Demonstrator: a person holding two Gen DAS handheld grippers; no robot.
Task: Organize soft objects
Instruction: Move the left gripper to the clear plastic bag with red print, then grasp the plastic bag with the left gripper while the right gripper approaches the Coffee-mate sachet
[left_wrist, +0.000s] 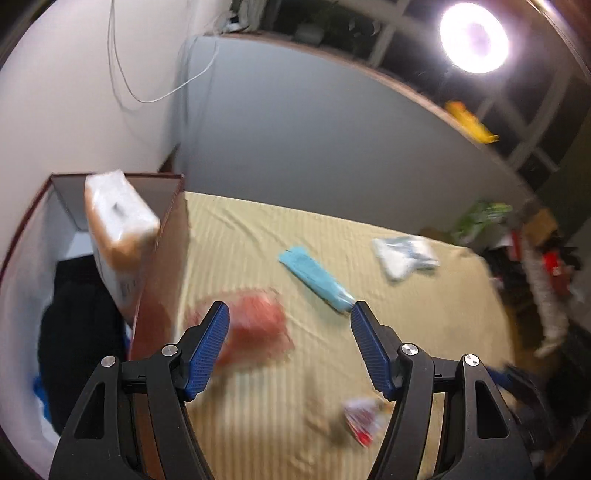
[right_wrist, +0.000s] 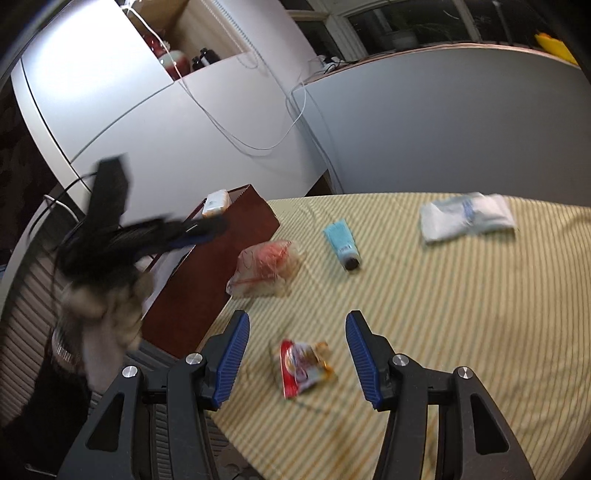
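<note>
My left gripper (left_wrist: 290, 317) is open and empty above the striped cloth, beside the dark red box (left_wrist: 162, 266). A white and orange tissue pack (left_wrist: 118, 236) tilts over the box's right wall. A red mesh bag (left_wrist: 258, 332) lies just past my left fingers. My right gripper (right_wrist: 295, 325) is open and empty over a small red snack packet (right_wrist: 301, 363). The box (right_wrist: 218, 266), the mesh bag (right_wrist: 266, 267), a blue tube (right_wrist: 341, 245) and a white soft pack (right_wrist: 467, 218) show in the right wrist view. The left gripper (right_wrist: 195, 230) appears there blurred above the box.
Dark clothing (left_wrist: 77, 339) lies inside the box. The blue tube (left_wrist: 314, 278), the white pack (left_wrist: 404, 254) and the snack packet (left_wrist: 364, 419) lie on the cloth. A grey headboard (left_wrist: 314, 129) stands behind. Clutter (left_wrist: 535, 258) is at the right. A white cable (right_wrist: 236, 136) hangs on the wall.
</note>
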